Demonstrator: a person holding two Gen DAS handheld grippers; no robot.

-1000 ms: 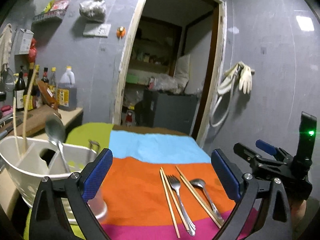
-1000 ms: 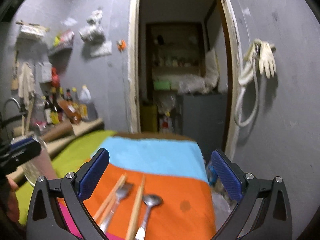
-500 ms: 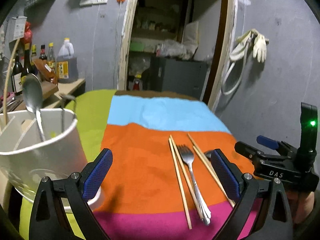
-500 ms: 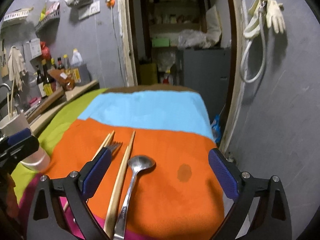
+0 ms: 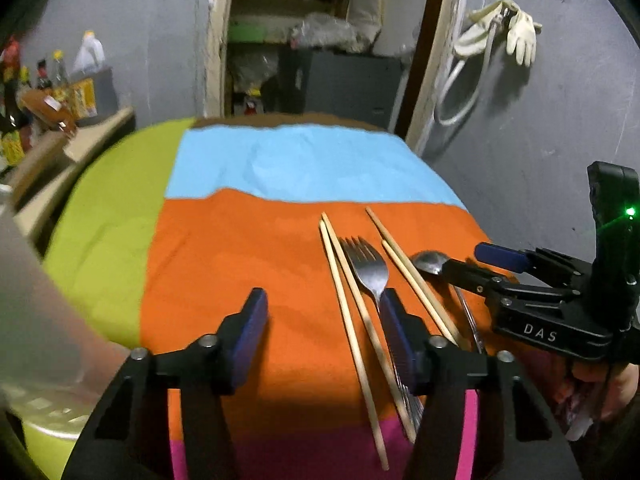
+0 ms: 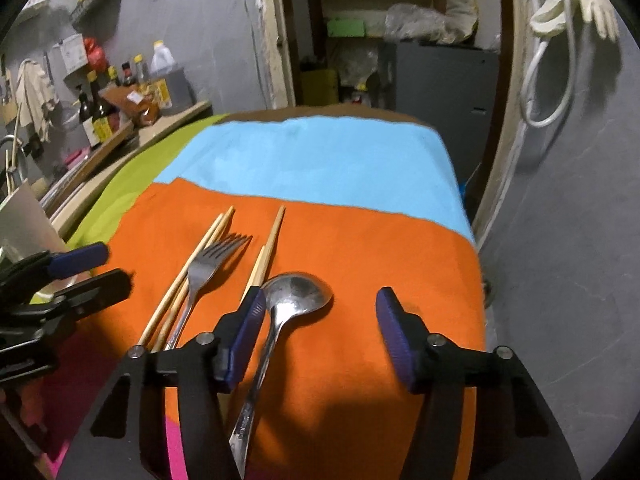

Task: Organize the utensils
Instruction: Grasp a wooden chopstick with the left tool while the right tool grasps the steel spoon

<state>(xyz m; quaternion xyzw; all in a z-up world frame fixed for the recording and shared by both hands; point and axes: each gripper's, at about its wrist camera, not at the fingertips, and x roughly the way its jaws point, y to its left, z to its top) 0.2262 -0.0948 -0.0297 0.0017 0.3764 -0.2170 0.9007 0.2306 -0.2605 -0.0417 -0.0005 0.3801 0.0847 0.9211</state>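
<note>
Both tongs, left tongs (image 5: 324, 326) and right tongs (image 6: 320, 330), have just been closing, half-released and empty; centre right over the spoon (image 6: 294, 294) handle, beside the fork (image 6: 208, 268).

1. Four wooden chopsticks (image 5: 352, 308), in two pairs: one pair (image 6: 188, 276) left of the fork, the other pair (image 6: 266, 254) between fork and spoon.
2. One metal fork (image 6: 206, 268), ahead and left of the right hand-held gripper (image 6: 320, 316).
3. One metal spoon (image 6: 294, 292), its handle running back between that hand-held gripper's fingers.
4. Two hand-held grippers, counting the left hand-held gripper (image 5: 322, 320).
5. One white utensil holder (image 5: 36, 312), blurred, far left of the left hand-held gripper.
</note>
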